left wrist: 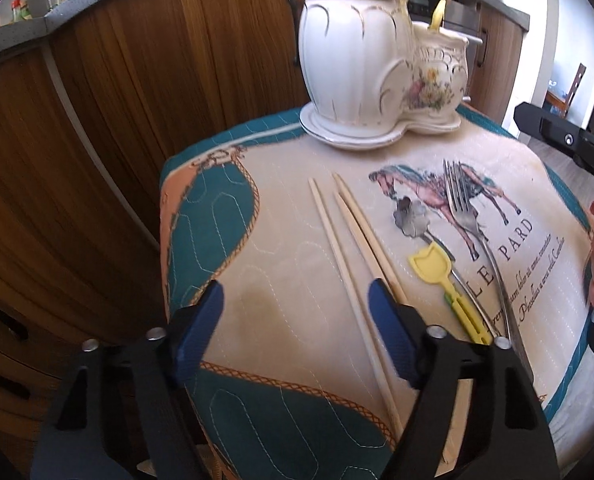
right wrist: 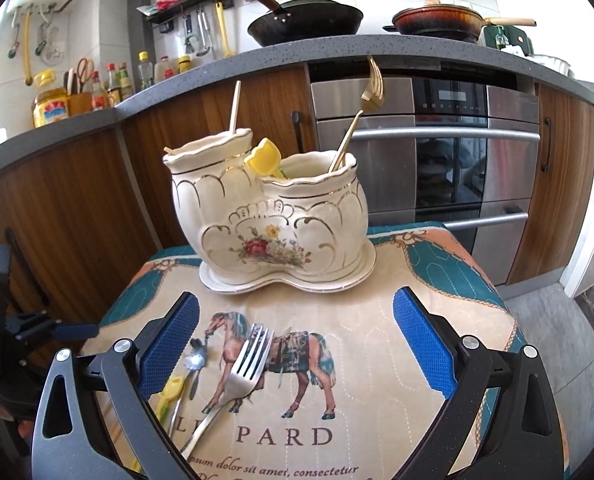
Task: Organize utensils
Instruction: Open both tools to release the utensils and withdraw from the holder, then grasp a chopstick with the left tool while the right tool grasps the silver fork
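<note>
A white ceramic two-pot utensil holder [right wrist: 269, 224] stands at the far end of a quilted mat [right wrist: 361, 360]; it also shows in the left wrist view [left wrist: 369, 60]. It holds a chopstick [right wrist: 235, 108], a yellow pick [right wrist: 263, 158] and a gold fork [right wrist: 361, 116]. On the mat lie three wooden chopsticks [left wrist: 337, 248], a small flower spoon [left wrist: 413, 216], a yellow plastic pick [left wrist: 445, 284] and a steel fork [right wrist: 241, 372]. My left gripper [left wrist: 293, 328] is open over the chopsticks. My right gripper [right wrist: 297, 344] is open above the fork.
The mat covers a small stool in front of wooden kitchen cabinets [left wrist: 97, 140] and an oven [right wrist: 437, 160]. A counter [right wrist: 337, 52] with pans and bottles runs behind. The right gripper's body [left wrist: 569, 140] and a hand show at the left view's right edge.
</note>
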`<state>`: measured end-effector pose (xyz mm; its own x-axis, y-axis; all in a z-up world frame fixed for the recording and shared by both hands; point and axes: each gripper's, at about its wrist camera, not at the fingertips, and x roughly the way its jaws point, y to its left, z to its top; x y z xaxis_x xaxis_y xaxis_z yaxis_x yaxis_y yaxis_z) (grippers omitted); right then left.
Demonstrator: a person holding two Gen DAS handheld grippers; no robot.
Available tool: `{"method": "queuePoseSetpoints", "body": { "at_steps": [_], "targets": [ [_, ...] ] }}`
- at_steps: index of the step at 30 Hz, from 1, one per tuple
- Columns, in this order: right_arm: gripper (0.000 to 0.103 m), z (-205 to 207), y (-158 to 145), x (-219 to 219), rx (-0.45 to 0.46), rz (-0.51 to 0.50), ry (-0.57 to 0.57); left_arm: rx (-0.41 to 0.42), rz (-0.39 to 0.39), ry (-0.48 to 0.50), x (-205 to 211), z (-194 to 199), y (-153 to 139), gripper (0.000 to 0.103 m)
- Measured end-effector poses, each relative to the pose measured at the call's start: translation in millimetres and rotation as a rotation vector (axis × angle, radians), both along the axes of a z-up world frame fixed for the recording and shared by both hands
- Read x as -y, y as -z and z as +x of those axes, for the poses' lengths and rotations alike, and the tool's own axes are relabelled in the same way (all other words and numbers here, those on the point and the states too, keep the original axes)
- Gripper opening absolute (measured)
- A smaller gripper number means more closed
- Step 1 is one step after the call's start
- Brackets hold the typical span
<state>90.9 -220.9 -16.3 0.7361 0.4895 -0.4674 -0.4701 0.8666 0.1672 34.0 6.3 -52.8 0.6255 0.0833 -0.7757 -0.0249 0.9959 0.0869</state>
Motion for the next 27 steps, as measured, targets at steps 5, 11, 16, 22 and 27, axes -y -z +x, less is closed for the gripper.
{"method": "queuePoseSetpoints", "body": {
  "at_steps": [5, 11, 16, 22, 27],
  "targets": [
    [0.097, 0.1, 1.8, -2.5, -0.022, -0.033, 0.007, -0.027, -0.014, 0.027, 5.6, 1.0, 3.7, 0.057],
    [0.097, -6.8, 7.5, -8.6, -0.126, -0.066, -0.021, -0.035, -0.010, 0.068, 13.5, -0.3, 2.5, 0.040],
    [0.086, -23.1, 14.2, -22.2, -0.141, -0.144, -0.053, -0.028, -0.025, 0.100, 17.4, -1.0, 2.0, 0.025],
    [0.063, -31.2, 27.6, -38.0, -0.230, -0.180, -0.092, -0.007, -0.054, 0.098, 12.7, -0.1, 2.5, 0.018],
    [0.045, -36.0, 37.7, -51.6, -0.282, -0.232, -0.103, 0.016, -0.069, 0.091, 9.1, 0.9, 4.0, 0.014]
  ]
}}
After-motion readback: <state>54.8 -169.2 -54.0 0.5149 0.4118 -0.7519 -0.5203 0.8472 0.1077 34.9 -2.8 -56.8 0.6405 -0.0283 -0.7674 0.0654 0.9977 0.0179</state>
